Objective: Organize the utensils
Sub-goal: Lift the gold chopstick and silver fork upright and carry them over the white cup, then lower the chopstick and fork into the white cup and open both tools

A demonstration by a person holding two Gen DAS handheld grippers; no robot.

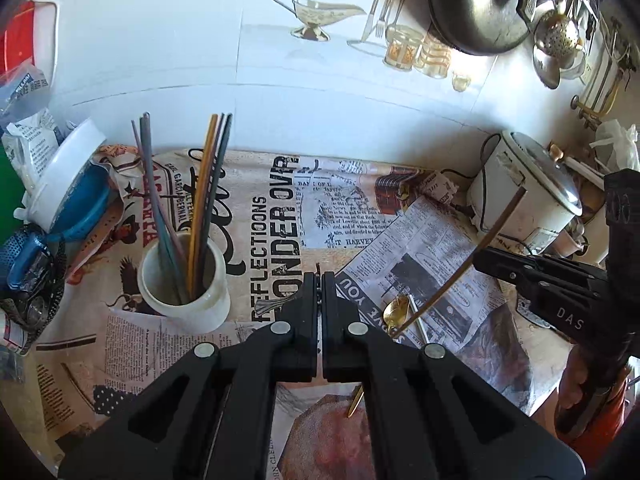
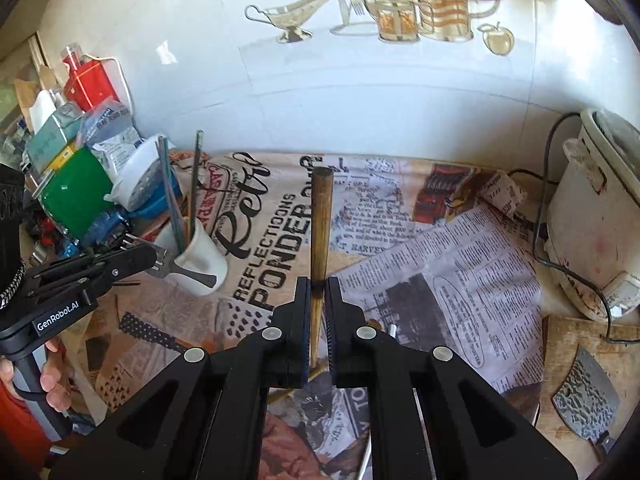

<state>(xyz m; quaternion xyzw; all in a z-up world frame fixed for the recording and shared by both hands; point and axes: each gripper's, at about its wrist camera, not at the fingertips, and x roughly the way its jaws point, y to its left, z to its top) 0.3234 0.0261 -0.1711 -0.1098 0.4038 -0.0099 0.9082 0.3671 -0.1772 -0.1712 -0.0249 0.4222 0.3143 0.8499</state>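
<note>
A white cup (image 1: pixel 186 292) holds several chopsticks (image 1: pixel 204 200) on the printed cloth; it also shows in the right wrist view (image 2: pixel 204 258). My left gripper (image 1: pixel 320 280) is shut on a silver fork (image 1: pixel 276 303), whose handle sticks out left toward the cup; the fork shows beside the cup in the right wrist view (image 2: pixel 188 272). My right gripper (image 2: pixel 319 284) is shut on a brown wooden chopstick (image 2: pixel 321 224), held upright; the same chopstick shows in the left wrist view (image 1: pixel 472 256). A gold spoon (image 1: pixel 394 312) and a silver utensil (image 1: pixel 418 322) lie on the newspaper.
A white rice cooker (image 2: pixel 592 232) with a cord stands at the right. A cleaver (image 2: pixel 588 396) lies on a wooden board at the front right. Boxes, bags and a blue-and-white bowl (image 1: pixel 68 184) crowd the left. A pan (image 1: pixel 476 4) and ladles hang on the tiled wall.
</note>
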